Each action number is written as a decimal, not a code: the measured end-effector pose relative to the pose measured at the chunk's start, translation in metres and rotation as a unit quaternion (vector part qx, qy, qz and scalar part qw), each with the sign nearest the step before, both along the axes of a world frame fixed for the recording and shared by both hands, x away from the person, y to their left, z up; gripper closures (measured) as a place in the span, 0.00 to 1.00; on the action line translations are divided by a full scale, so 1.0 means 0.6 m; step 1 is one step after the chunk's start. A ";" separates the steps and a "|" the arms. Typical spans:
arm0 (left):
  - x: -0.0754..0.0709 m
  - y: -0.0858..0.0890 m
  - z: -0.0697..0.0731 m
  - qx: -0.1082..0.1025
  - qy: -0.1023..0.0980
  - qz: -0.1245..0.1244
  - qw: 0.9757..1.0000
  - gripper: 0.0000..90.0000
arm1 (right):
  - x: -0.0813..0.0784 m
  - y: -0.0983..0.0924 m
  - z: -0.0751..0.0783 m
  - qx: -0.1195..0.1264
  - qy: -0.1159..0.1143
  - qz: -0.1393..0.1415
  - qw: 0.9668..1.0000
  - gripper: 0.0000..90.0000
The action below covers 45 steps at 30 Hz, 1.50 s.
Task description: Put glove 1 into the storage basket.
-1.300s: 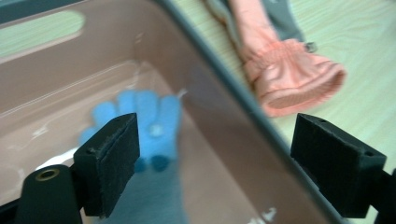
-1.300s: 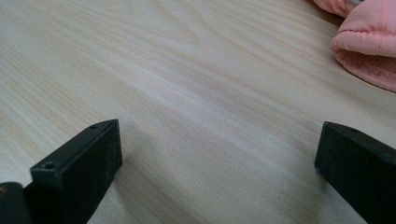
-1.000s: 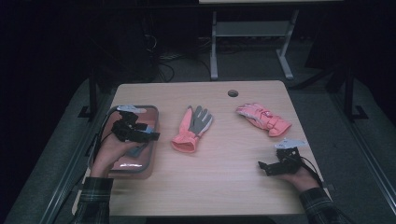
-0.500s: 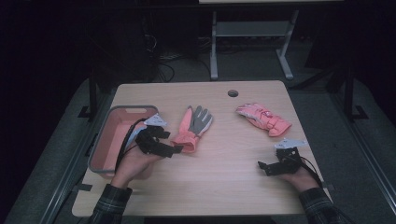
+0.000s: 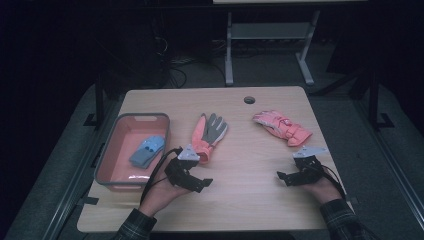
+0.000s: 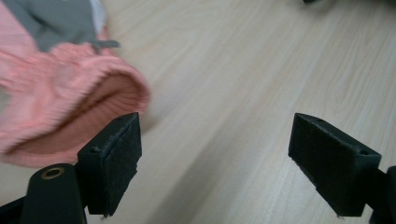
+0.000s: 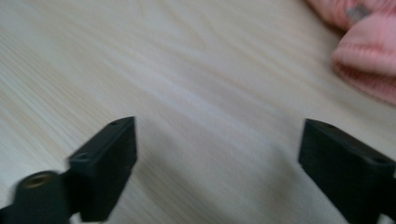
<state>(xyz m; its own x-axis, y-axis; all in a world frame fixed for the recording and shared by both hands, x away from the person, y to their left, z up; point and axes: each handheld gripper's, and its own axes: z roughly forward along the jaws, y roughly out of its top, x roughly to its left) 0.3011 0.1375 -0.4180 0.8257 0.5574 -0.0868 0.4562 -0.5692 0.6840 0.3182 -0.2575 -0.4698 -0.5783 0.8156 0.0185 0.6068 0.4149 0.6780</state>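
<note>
The wooden surface (image 5: 235,200) carries a pink tray (image 5: 107,162) at its left side, with a blue glove (image 5: 148,150) lying inside it. The left tool (image 5: 192,181) rests on the surface just below the cuff of a pink and grey glove (image 5: 209,134); its jaws have just been opening and nothing is between them. The right tool (image 5: 289,177) lies near a second pink glove (image 5: 281,126), its jaws closing a little, also empty.

a wooden table (image 5: 235,200) carries a pink bin (image 5: 107,165), a pink-grey glove (image 5: 207,134) and a pink glove (image 5: 282,127).
</note>
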 end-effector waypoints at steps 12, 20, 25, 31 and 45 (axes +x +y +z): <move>-0.017 0.007 -0.038 0.006 -0.028 0.022 0.999 0.33 | 0.011 0.040 0.027 0.042 -0.017 0.048 0.998 0.49; 0.015 0.002 -0.005 0.004 -0.030 0.053 0.998 0.99 | 0.011 0.047 0.022 0.033 -0.006 0.056 0.998 0.43; 0.051 -0.005 0.020 0.002 -0.045 0.077 0.996 1.00 | 0.012 0.046 0.020 0.032 -0.001 0.054 0.998 0.41; 0.100 -0.001 0.029 0.001 -0.054 0.102 0.993 1.00 | 0.015 0.044 0.014 0.029 0.005 0.055 0.998 0.34; 0.178 -0.028 0.001 0.065 -0.042 0.137 0.987 1.00 | 0.016 0.040 0.011 0.025 0.004 0.049 0.998 0.31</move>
<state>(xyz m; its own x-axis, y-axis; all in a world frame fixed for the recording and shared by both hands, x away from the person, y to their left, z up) 0.4077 0.1209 -0.4175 0.6429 0.7634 0.0625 0.5507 -0.5174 0.6550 0.3278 -0.2337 -0.4633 -0.6551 0.7530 0.0625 0.5706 0.4388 0.6942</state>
